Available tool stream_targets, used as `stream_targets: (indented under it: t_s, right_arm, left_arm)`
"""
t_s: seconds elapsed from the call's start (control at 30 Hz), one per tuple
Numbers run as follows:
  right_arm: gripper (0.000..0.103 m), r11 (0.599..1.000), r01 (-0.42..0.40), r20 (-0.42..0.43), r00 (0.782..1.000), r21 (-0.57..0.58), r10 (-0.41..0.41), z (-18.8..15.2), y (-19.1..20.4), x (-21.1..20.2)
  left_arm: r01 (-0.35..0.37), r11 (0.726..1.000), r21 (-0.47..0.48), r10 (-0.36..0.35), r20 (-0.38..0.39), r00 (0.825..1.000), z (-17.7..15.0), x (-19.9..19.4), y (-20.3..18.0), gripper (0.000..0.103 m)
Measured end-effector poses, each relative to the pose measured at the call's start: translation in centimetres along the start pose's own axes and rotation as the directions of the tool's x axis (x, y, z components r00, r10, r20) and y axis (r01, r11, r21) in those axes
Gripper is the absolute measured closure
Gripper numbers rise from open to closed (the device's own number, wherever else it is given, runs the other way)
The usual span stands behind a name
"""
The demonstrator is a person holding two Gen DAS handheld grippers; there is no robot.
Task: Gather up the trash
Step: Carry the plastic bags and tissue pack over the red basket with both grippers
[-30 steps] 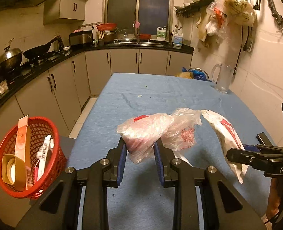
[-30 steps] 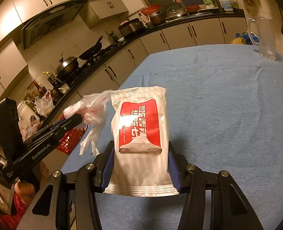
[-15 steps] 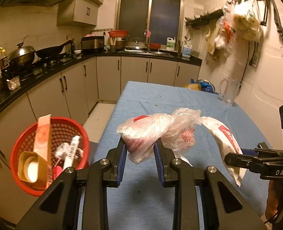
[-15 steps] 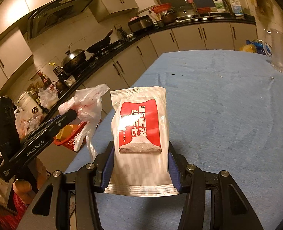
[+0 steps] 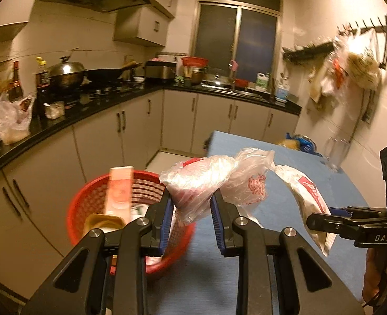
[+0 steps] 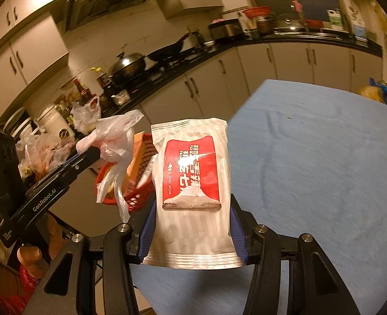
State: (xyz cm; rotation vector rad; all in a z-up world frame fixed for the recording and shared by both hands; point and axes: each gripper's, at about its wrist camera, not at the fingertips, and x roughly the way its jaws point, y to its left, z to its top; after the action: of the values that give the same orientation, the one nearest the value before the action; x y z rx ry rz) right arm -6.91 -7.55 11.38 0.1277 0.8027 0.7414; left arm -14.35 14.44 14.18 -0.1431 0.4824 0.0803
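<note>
My left gripper (image 5: 191, 204) is shut on a crumpled clear plastic bag (image 5: 206, 181) with red print, held above the right rim of a red mesh basket (image 5: 88, 204) beside the blue table (image 5: 311, 173). The basket holds a tall orange carton (image 5: 118, 189) and a yellow tub (image 5: 101, 223). My right gripper (image 6: 191, 225) is shut on a white and red wet wipe pack (image 6: 193, 183), held over the table's left edge. In the right wrist view the left gripper (image 6: 88, 155), the plastic bag (image 6: 114, 141) and the basket (image 6: 135, 197) show on the left.
Grey cabinets under a black counter (image 5: 88, 110) run along the left and far walls, with a wok (image 5: 101, 74) and pots. A glass jug (image 5: 335, 155) and a blue and yellow bag (image 5: 298, 141) stand at the table's far end.
My left gripper has swung left with the plastic bag, from over the table to over the basket's rim. My right gripper, holding the wet wipe pack, has followed toward the table's left edge.
</note>
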Motion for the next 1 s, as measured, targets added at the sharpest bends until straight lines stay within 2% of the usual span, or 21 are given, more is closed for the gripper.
stream_targets:
  t_s: [0.3,0.5,0.7,0.83,1.0]
  right_arm:
    - [0.048,0.995,-0.06,-0.029,0.998,-0.076,0.058,2.6,5.1,3.6]
    - [0.048,0.991,-0.108,-0.08,0.992,-0.083,0.102,4.0,7.9,7.6]
    - [0.048,0.987,-0.15,-0.135,0.981,-0.061,0.141,4.7,10.1,12.3]
    - [0.048,0.99,-0.13,-0.155,0.981,-0.057,0.12,4.7,10.5,15.0]
    - [0.048,0.993,-0.122,-0.183,0.976,0.001,0.12,4.4,9.7,17.6]
  left_arm:
    - [-0.107,0.989,-0.102,0.108,0.011,0.994,0.4,-1.1,8.1,0.076]
    - [-0.14,0.978,-0.156,0.138,-0.019,0.99,-0.2,-0.1,11.7,0.076]
    - [-0.146,0.975,-0.166,0.138,-0.063,0.988,-0.8,2.3,13.5,0.076]
    - [-0.143,0.975,-0.172,0.129,-0.092,0.987,-1.6,3.7,13.9,0.076]
    - [-0.142,0.977,-0.162,0.122,-0.124,0.985,-2.6,5.0,13.9,0.076]
